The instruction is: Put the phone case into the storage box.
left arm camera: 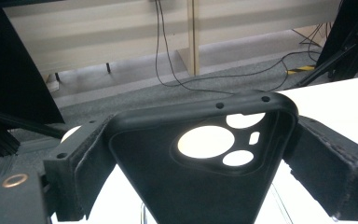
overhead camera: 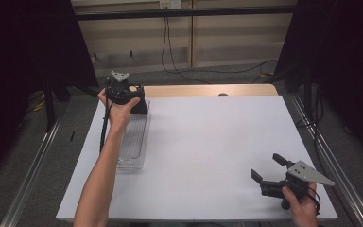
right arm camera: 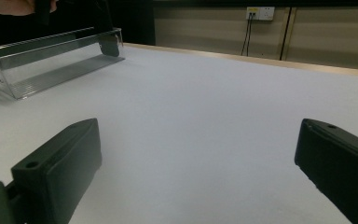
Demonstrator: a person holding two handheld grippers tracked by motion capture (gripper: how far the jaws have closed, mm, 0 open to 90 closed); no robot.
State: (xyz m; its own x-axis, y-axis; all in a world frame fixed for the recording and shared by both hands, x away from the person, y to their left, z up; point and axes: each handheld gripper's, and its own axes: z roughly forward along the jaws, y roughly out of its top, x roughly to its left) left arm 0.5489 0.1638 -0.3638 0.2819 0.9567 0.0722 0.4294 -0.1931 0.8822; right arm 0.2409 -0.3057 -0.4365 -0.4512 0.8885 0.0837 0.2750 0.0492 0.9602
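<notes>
My left gripper (overhead camera: pixel 138 105) is at the far left of the table, over the far end of a clear plastic tray (overhead camera: pixel 133 144). It is shut on a black phone case (left arm camera: pixel 200 186), whose camera cut-outs face me in the left gripper view; the case (overhead camera: pixel 141 107) hangs at the tray's far end. I cannot tell whether the case touches the tray. My right gripper (overhead camera: pixel 266 165) rests low at the near right of the white table top (overhead camera: pixel 208 137), open, with nothing between its jaws. The tray (right arm camera: pixel 51 65) appears far off to the left in the right gripper view.
A wooden strip (overhead camera: pixel 208 90) runs along the table's far edge. Cables (overhead camera: pixel 170 56) lie on the floor beyond it. Metal rails (overhead camera: pixel 33 156) flank the table on both sides. Dark curtains stand at the far left and right.
</notes>
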